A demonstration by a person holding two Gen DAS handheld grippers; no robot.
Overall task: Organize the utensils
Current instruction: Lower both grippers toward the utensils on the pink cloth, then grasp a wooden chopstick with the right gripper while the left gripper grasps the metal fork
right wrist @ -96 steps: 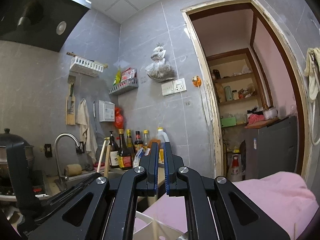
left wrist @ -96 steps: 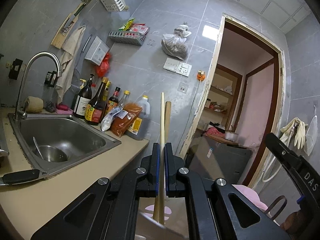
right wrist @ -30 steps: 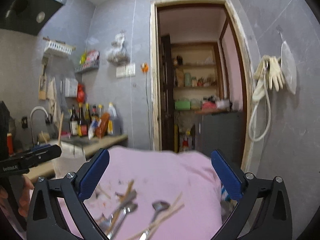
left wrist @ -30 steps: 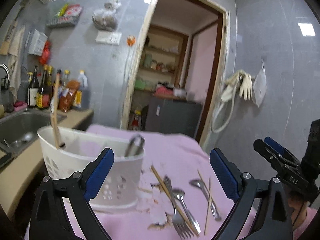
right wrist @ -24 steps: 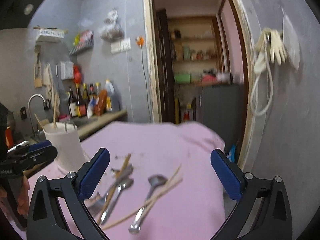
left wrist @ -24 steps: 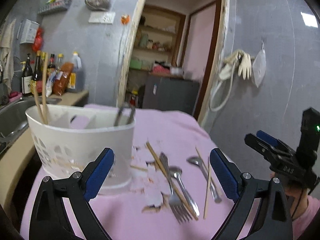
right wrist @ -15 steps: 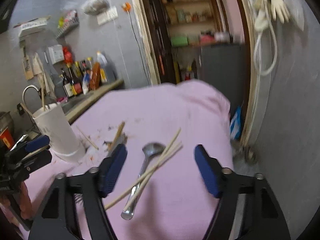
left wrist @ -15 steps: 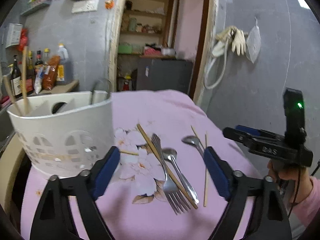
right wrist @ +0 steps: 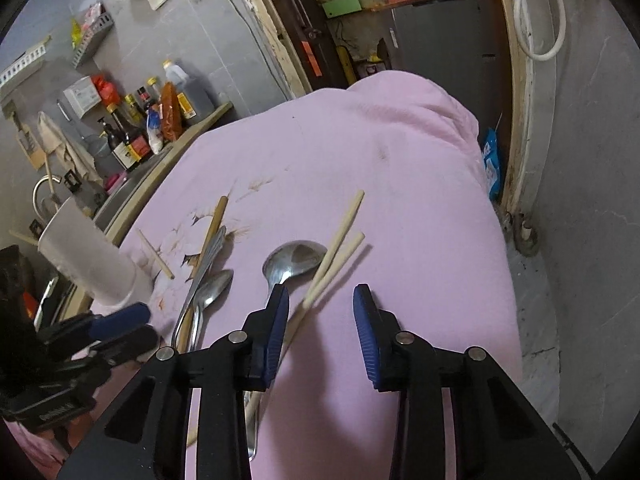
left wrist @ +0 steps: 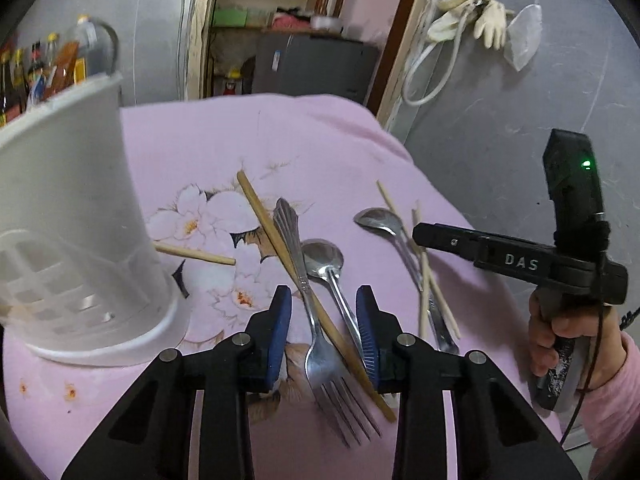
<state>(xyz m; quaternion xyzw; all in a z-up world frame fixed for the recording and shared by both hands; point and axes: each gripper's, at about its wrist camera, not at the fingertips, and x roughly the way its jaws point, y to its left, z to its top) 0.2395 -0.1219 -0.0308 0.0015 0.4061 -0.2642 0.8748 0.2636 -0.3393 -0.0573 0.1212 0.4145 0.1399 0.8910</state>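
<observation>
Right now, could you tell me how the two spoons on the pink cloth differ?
The nearer spoon lies beside the fork, its handle between the left tongs; the farther spoon lies among pale chopsticks, by the right tongs. The farther spoon's bowl looks larger. Both are shiny metal, lying flat.

A home kitchen: sauce bottles (right wrist: pixel 132 140) by a sink tap (right wrist: pixel 42 188), tiled walls (right wrist: pixel 192 36).
</observation>
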